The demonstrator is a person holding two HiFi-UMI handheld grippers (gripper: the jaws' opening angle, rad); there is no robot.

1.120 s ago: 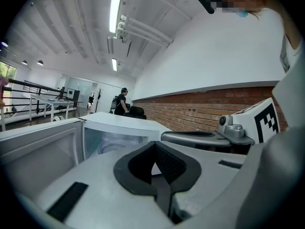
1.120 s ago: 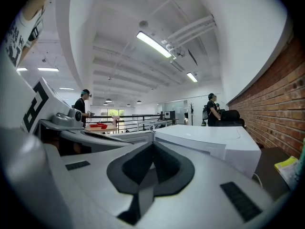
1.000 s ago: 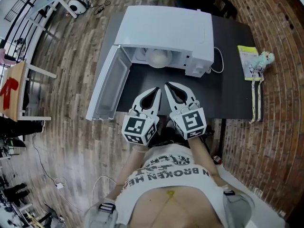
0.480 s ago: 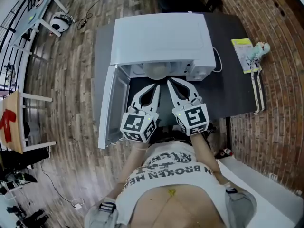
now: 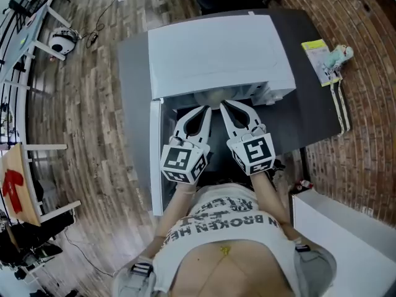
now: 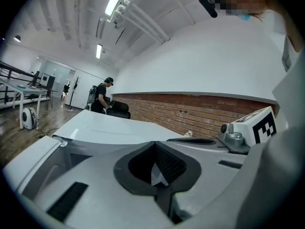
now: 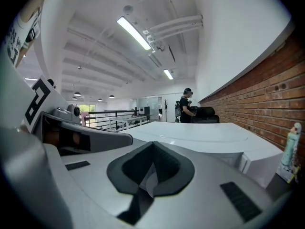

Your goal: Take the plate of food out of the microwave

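A white microwave [image 5: 216,48] stands on a dark table [image 5: 309,119], its door [image 5: 156,156] swung open to the left. Under the front edge of its top shows only a pale sliver of the plate of food [image 5: 209,98] in the cavity. Side by side in front of the opening are my left gripper [image 5: 205,108] and my right gripper [image 5: 224,104], tips at the mouth of the cavity, just short of the plate. Both are shut and hold nothing. In the left gripper view the left gripper [image 6: 155,143] has its jaws together. The right gripper [image 7: 153,142] looks the same in the right gripper view.
A yellow-green booklet [image 5: 317,57] and a small toy figure [image 5: 342,54] lie at the table's right end beside a cable [image 5: 344,113]. A white cabinet [image 5: 346,240] stands at the lower right. A person [image 6: 101,97] stands far off by the brick wall.
Both grippers have moved forward together from the table's front edge to the microwave's opening. The view has shifted, so the microwave's top now hides most of the plate. The jaws stayed shut.
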